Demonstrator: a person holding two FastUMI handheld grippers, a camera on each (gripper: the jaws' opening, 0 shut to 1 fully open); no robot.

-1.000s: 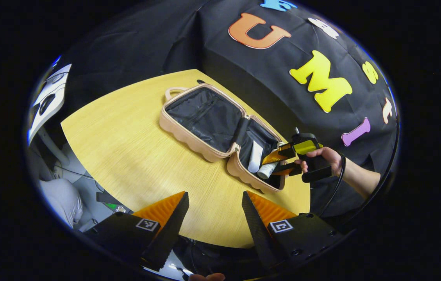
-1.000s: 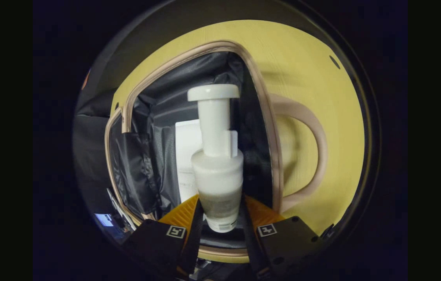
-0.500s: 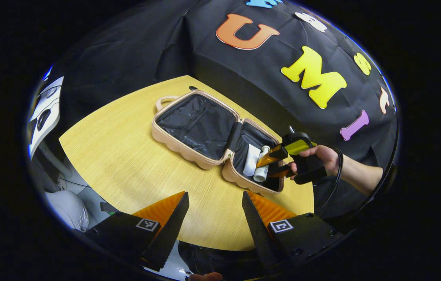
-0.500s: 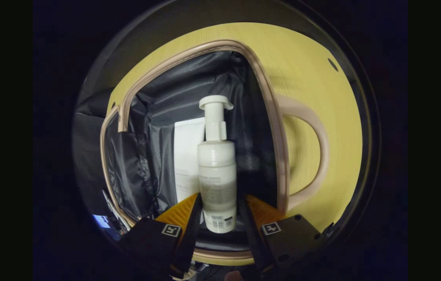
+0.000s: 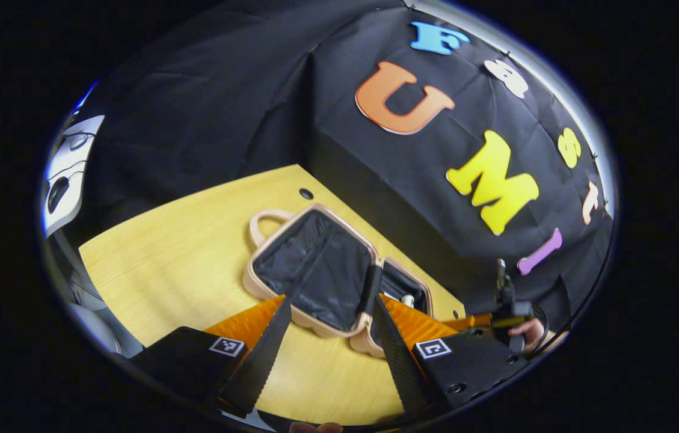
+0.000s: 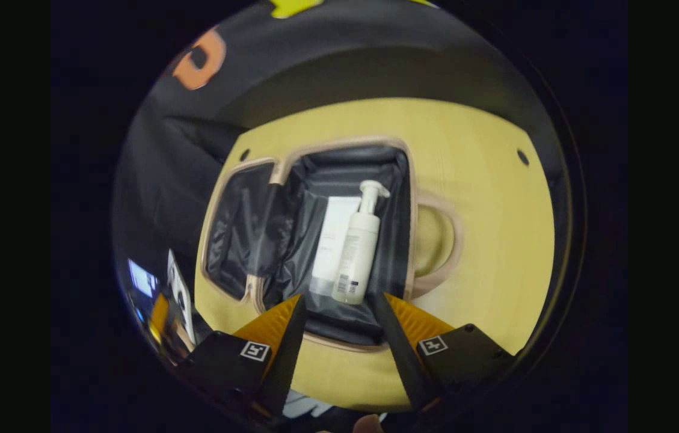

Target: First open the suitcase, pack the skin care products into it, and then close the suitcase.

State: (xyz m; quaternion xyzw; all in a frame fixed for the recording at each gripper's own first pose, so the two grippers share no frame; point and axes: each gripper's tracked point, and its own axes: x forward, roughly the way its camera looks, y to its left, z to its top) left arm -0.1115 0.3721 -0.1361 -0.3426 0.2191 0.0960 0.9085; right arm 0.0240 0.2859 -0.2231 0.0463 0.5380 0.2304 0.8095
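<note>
Seen from the right gripper view: suitcase (image 6: 315,240) lying open flat on the desk (image 6: 483,240), pump bottle (image 6: 358,243) and white tube (image 6: 332,243) side by side and touching in the half nearer the desk's right edge, nozzle toward the far edge, loop handle (image 6: 438,243) jutting from that half's outer rim. Right gripper (image 6: 334,313) hovering above the near rim, fingers spread wide, nothing between them.

Seen from the left gripper view: both halves of the suitcase (image 5: 321,270) from the side, empty dark-lined half with mesh pocket toward the far-left, second handle (image 5: 264,222) at its outer end, only a sliver of bottle top (image 5: 407,299) peeping from the packed half. Left gripper (image 5: 330,319) spread apart, holding nothing, poised over the near edge of the desk (image 5: 183,252). Other gripper (image 5: 504,307) and the hand (image 5: 528,329) on it off past the desk's right edge.

Against a second ago: bottle no longer pinched, now released and lying in the case; right gripper pulled back and up; left gripper lowered and closer to the suitcase
</note>
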